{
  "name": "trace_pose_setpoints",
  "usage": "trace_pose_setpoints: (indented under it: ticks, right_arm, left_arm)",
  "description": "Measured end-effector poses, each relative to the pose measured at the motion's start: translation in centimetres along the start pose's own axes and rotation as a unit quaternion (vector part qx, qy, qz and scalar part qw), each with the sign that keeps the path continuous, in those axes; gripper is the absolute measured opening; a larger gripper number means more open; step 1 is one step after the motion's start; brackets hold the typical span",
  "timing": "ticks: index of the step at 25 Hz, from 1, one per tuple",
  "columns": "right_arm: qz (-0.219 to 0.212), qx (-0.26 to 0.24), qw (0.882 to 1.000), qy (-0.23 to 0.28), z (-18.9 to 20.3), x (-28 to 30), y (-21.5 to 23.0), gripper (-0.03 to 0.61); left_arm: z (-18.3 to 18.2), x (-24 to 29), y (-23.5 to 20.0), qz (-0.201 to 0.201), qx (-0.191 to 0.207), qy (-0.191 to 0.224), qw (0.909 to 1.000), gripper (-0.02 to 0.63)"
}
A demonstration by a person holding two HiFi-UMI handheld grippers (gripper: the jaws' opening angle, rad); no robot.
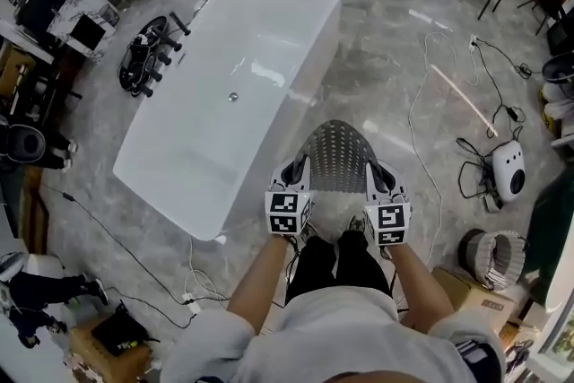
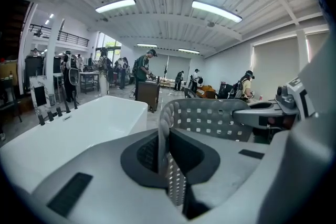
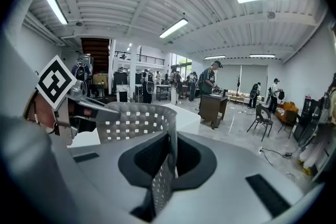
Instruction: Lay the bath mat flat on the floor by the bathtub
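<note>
Head view: glossy grey stone floor (image 1: 386, 58) in a cluttered workshop, with a white bathtub (image 1: 224, 85) ahead-left. The holed grey bath mat (image 1: 336, 152) is held off the floor beside the tub, bowing forward between the left claw (image 1: 296, 170) and right claw (image 1: 377, 172). Left gripper view: the claw is pinching the mat's edge. Right gripper view: the same, with the mat arching across; its long axis is unclear.

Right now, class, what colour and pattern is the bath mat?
Bath mat: grey, gridded holes; best in left gripper view.

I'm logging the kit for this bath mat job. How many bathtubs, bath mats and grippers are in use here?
bathtub: 1
bath mat: 1, gripped at both sides
grippers: 2, left gripper and right gripper
Total: 4
</note>
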State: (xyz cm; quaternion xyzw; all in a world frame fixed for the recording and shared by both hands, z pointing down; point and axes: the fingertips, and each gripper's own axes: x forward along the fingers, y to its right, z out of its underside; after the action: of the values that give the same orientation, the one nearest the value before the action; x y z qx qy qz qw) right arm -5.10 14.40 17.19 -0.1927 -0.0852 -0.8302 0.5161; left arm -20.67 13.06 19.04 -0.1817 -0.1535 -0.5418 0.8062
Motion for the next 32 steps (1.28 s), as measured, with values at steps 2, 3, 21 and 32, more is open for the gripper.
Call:
trace_pose_setpoints:
  ticks: [2,3,21,32]
  right_arm:
    - [0.004,0.007,1.0,-0.006,1.8,0.4,0.6,0.021]
    - [0.005,0.01,1.0,-0.01,2.5,0.7,0.6,0.021]
    - [-0.023,0.003,0.998,-0.051,14.8,8.6,-1.3,0.021]
    - [-0.101,-0.004,0.987,-0.127,26.0,8.5,-6.6,0.021]
  left_arm:
    - [1.2,1.1,0.4,0.006,0.005,-0.007,0.9999,0.025]
    - [1.8,1.6,0.4,0.008,0.006,-0.01,0.9999,0.025]
    - [14.3,7.8,-4.2,-0.025,-0.025,-0.056,0.9979,0.025]
    - [26.1,8.3,-6.0,-0.078,-0.045,-0.134,0.9868,0.025]
